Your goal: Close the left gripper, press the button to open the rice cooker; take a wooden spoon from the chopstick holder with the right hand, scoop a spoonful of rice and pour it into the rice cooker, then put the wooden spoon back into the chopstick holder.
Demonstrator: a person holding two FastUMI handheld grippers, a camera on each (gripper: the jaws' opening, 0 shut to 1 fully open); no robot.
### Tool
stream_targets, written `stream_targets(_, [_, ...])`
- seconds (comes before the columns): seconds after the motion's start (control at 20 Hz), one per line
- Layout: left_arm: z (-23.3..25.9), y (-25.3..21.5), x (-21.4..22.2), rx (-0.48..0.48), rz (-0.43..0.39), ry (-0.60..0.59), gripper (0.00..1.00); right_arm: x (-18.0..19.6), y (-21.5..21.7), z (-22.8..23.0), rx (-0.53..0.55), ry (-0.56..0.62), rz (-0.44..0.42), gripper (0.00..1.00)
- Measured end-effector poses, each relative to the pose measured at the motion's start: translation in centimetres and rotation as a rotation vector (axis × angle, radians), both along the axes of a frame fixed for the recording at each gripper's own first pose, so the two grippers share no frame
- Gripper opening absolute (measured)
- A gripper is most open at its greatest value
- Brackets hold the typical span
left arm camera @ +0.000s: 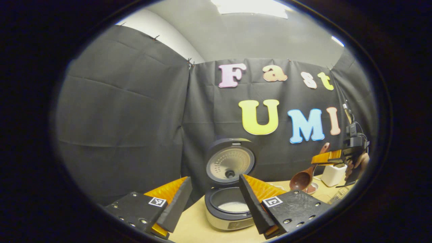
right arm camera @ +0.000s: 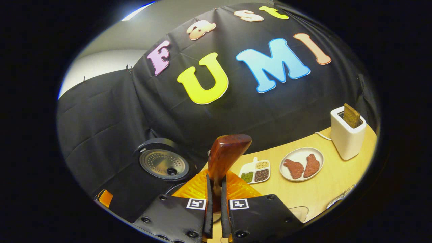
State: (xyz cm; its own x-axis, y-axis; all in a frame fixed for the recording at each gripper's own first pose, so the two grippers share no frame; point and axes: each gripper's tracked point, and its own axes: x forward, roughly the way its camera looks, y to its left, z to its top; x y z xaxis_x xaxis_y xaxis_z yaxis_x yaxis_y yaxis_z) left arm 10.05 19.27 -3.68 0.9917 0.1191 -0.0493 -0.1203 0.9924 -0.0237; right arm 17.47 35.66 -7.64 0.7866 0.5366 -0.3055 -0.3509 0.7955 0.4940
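Rice cooker sits on the bench w/ lid up, white rice visible in the pot. Left gripper hangs in front of it, fingers spread wide, nothing between them. Over on the right of the left gripper view, the right gripper holds the wooden spoon above the bench, bowl end hanging low, near a white container. In the right gripper view, fingers are pinching the spoon handle, which sticks up between them. Behind: a divided dish of grains, a plate w/ two brown pieces, and a white toaster w/ a slice poking out. Cooker lid's perforated underside faces the camera at left.
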Motion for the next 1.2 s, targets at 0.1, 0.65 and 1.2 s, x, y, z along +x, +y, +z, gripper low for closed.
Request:
stream_targets(0.1, [0.1, -1.2, 0.8, 0.000, -0.022, -0.005, 0.84, 0.3, -2.1, 0.0, -0.012, -0.003, -0.034, 0.12])
stream_targets(0.65, [1.6, -8.6, 4.5, -0.039, -0.141, -0.040, 0.87, -0.2, -14.7, -0.1, -0.070, 0.001, -0.219, 0.12])
stream_targets(1.2, [1.2, -15.6, 5.3, -0.097, -0.255, -0.017, 0.88, -3.4, -25.2, -3.4, -0.163, 0.043, -0.364, 0.11])
